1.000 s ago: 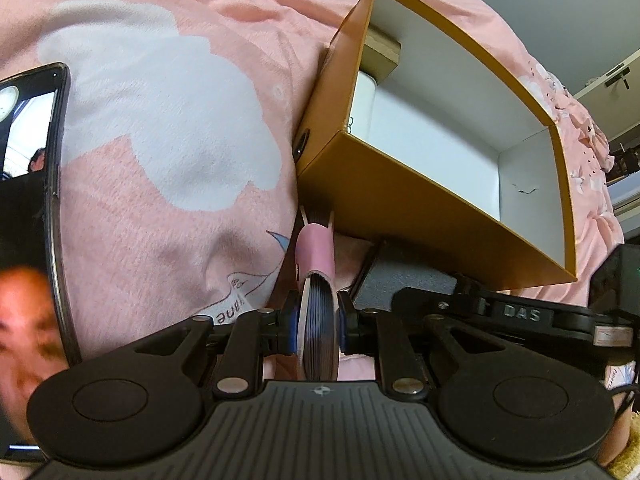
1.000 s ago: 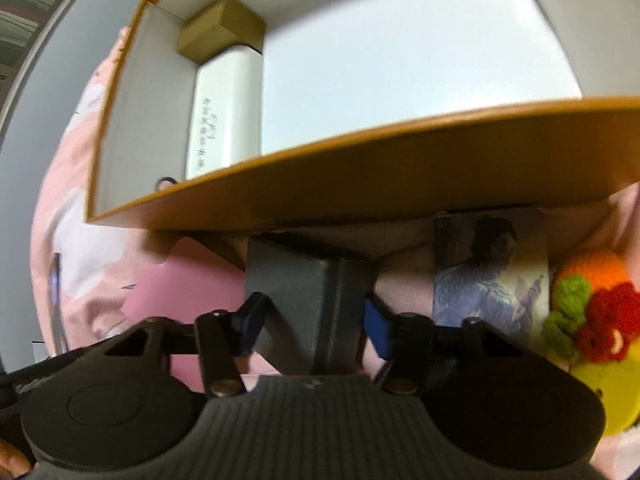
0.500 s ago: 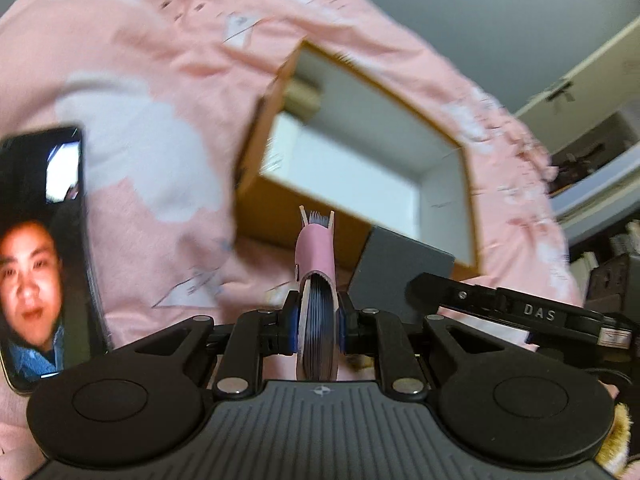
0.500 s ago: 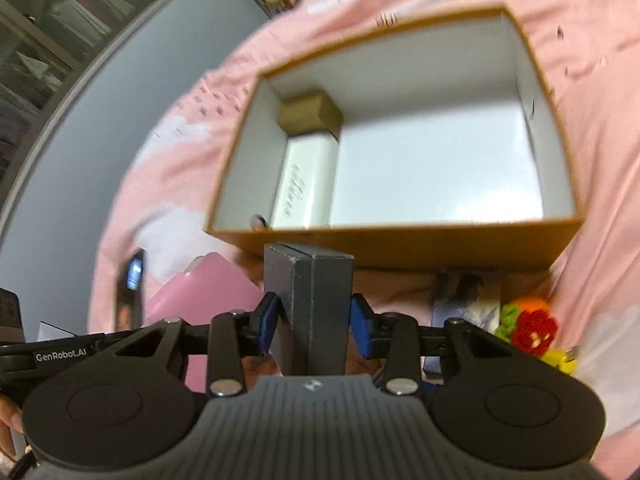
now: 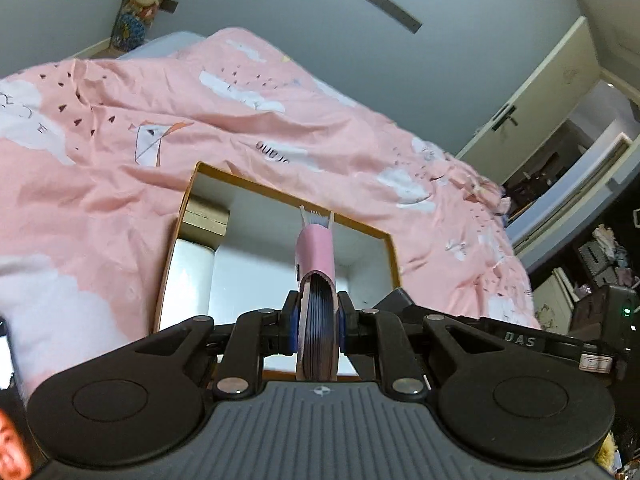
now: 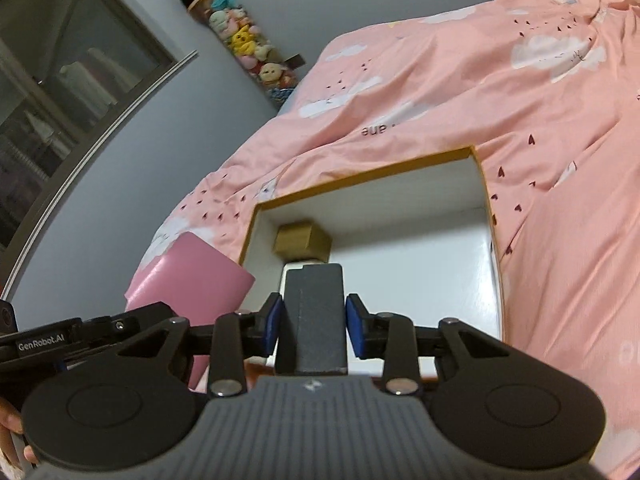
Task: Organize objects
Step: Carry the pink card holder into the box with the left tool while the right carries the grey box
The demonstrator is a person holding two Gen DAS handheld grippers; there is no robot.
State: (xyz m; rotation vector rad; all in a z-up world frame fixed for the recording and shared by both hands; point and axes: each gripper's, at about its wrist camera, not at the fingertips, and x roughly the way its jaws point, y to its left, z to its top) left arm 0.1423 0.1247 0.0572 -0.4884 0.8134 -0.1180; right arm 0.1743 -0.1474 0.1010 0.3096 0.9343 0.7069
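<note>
My left gripper (image 5: 318, 322) is shut on a pink notebook (image 5: 316, 256), held on edge above the open orange box (image 5: 182, 216). My right gripper (image 6: 314, 330) is shut on a dark grey box (image 6: 314, 312), also above the orange box (image 6: 360, 178). The pink notebook shows at the left in the right wrist view (image 6: 192, 276). Inside the orange box lie a small tan carton (image 6: 302, 240) and a white case (image 5: 190, 280). The grey box's corner shows in the left wrist view (image 5: 394, 300).
The orange box rests on a pink bedspread (image 5: 100, 160) with white clouds. A phone (image 5: 8, 456) lies at the lower left. A strip of plush toys (image 6: 240, 40) hangs on the grey wall. A wardrobe door (image 5: 532, 92) stands at the right.
Both grippers have lifted from the bed in front of the box to above its opening, carrying the notebook and the grey box. The views now tilt up toward the walls.
</note>
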